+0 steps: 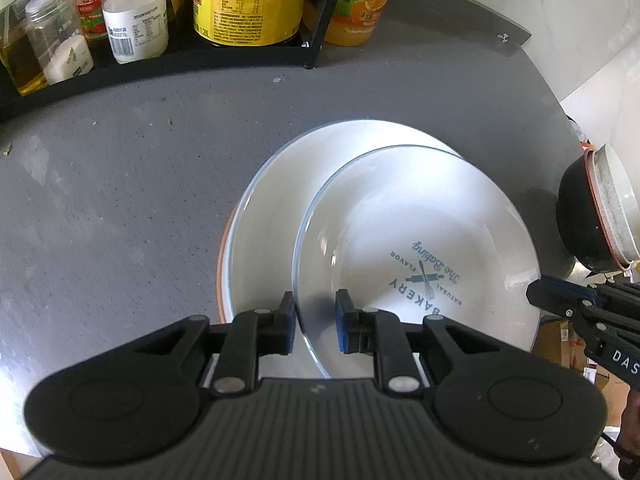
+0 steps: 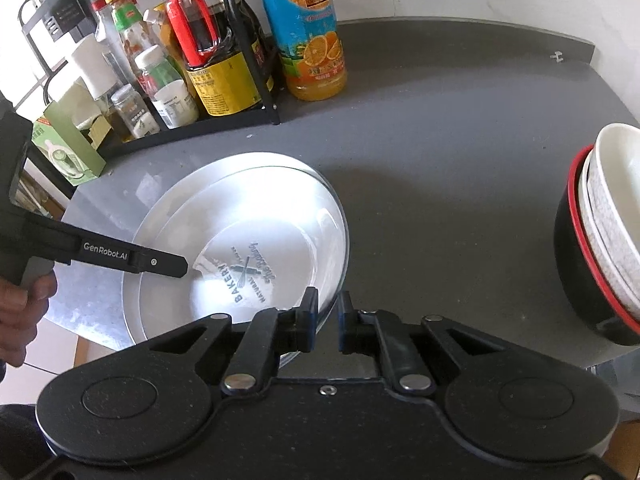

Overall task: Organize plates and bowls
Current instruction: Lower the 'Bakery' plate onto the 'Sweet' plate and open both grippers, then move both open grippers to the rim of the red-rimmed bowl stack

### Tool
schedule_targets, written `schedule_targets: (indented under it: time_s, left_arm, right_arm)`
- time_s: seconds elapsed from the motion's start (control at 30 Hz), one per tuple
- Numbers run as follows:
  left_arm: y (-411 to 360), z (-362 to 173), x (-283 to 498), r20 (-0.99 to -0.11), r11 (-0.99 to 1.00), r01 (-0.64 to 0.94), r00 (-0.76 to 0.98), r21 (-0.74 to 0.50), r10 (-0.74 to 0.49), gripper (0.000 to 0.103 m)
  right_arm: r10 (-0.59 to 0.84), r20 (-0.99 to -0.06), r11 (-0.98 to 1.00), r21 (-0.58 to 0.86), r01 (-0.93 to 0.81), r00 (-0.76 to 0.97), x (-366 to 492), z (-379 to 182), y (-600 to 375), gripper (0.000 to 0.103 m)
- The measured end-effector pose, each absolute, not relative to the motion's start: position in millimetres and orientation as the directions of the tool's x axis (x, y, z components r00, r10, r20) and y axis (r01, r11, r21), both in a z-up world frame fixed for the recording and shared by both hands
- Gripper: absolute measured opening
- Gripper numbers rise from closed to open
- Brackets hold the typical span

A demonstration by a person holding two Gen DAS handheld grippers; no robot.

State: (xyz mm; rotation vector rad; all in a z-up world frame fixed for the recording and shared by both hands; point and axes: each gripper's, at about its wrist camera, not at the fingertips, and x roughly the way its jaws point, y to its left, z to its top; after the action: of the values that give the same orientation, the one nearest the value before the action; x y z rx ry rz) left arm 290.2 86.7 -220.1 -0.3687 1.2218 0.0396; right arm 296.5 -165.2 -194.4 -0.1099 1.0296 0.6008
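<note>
A white plate printed "BAKERY" (image 1: 420,220) (image 2: 260,240) is held between both grippers, tilted and offset to the right over a stack of plates. The stack's top is a white plate (image 1: 280,184) (image 2: 248,164), with an orange rim (image 1: 220,264) showing underneath. My left gripper (image 1: 316,320) is shut on the printed plate's near-left rim, one finger inside and one outside. My right gripper (image 2: 325,320) is shut on the opposite rim. Nested bowls, white ones inside a black red-rimmed bowl (image 1: 592,220) (image 2: 592,248), stand at the right of the grey counter (image 1: 120,200).
A black wire rack (image 2: 256,60) of sauce bottles and jars lines the back left, with a yellow-labelled bottle (image 1: 252,0) on it. An orange juice bottle (image 2: 308,40) stands beside it. A green box (image 2: 68,148) sits beyond the counter's left edge. A hand (image 2: 20,304) holds the left gripper's handle.
</note>
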Motion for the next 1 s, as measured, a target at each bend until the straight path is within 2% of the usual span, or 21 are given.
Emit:
schedule_targets:
  time_s: [0.13, 0.27, 0.4, 0.47, 0.63, 0.8, 0.87, 0.93, 1.0]
  left_arm:
    - [85, -218, 292, -0.928, 0.942, -0.227, 0.335, -0.246, -0.162, 0.018]
    - [81, -206, 293, -0.928, 0.96, -0.208, 0.358, -0.189, -0.105, 0.019]
    - [88, -195, 293, -0.919, 0.953, -0.23, 0.381, -0.196, -0.097, 0.025]
    - [88, -190, 294, -0.918, 0.959, -0.225, 0.391, -0.172, -0.073, 0.029]
    - [90, -186, 294, -0.918, 0.964, -0.235, 0.396, -0.122, -0.02, 0.056]
    - [91, -202, 296, -0.934, 0.963, -0.244, 0.357, -0.114, -0.02, 0.061]
    - [90, -209, 299, -0.94, 0.966, -0.236, 0.34, -0.106, -0.02, 0.061]
    - [88, -214, 300, -0.948, 0.969, -0.235, 0.319, -0.076, 0.003, 0.061]
    - [88, -218, 303, -0.954, 0.969, -0.24, 0.3, -0.058, 0.017, 0.061]
  right_arm:
    - [0.419, -0.828, 0.837, 0.193, -0.513, 0.373, 295, -195, -166, 0.008]
    - [0.417, -0.827, 0.838, 0.189, -0.512, 0.377, 295, -195, -165, 0.008]
    - [0.421, -0.826, 0.833, 0.189, -0.519, 0.375, 295, -194, -166, 0.008]
    - [0.42, -0.827, 0.832, 0.185, -0.524, 0.375, 295, -194, -165, 0.008]
    - [0.414, -0.831, 0.827, 0.173, -0.534, 0.371, 296, -195, -161, 0.008]
    - [0.39, -0.842, 0.826, 0.141, -0.545, 0.374, 294, -199, -152, 0.01]
    - [0.368, -0.847, 0.833, 0.117, -0.54, 0.383, 295, -200, -149, 0.017]
    - [0.335, -0.852, 0.855, 0.096, -0.509, 0.402, 299, -202, -150, 0.037]
    - [0.326, -0.852, 0.867, 0.096, -0.49, 0.41, 301, -204, -154, 0.045]
